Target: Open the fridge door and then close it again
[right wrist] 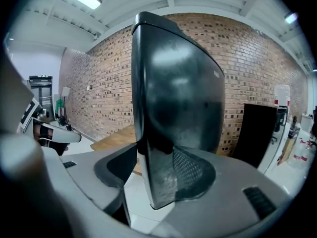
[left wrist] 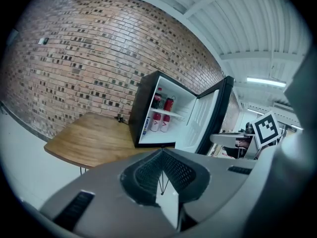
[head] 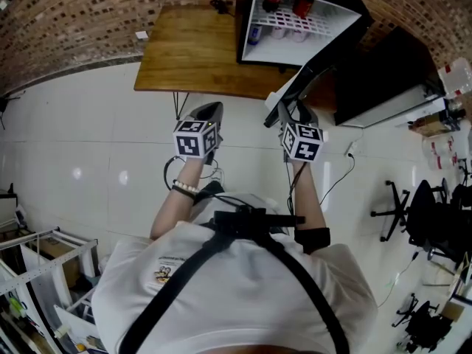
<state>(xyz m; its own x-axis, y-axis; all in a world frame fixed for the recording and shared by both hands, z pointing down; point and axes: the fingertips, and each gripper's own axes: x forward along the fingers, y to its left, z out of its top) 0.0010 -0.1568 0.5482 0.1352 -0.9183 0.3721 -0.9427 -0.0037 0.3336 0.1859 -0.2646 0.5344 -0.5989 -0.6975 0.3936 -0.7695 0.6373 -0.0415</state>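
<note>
A big red-brown brick wall (head: 74, 21) runs behind everything. In front of it stands a brown wooden table (head: 192, 50). On the far corner of the table sits the small black fridge with a white inside (head: 284, 39).

The fridge's shiny black door (right wrist: 183, 93) is swung wide open. It sticks out from the fridge toward the person. So I think the opening part is done, or very nearly done. The closing part has not started yet.

The right gripper (head: 291, 113) is up at the free edge of the door. Its jaws are spread wide, with the door's edge standing between them. The edge sits right by one pad, and the other pad is a little way off. The jaws do not look like they are squeezing, so the door is let go, not held.

The left gripper (head: 209, 109) hangs in the air just beside the right one. It is over the floor, in front of the table. Its jaws are closed tight with nothing between them. It touches nothing.

Inside the fridge, on the white shelf, are small red drink cans (left wrist: 163, 103). Below them stand little white bottles with red tops (left wrist: 159, 124).

Next, I think the door has to swing back to the fridge. The right gripper could pinch the edge again, or just push on the black outside. The push should be slow and go all the way, until the door sits flat against the fridge.
</note>
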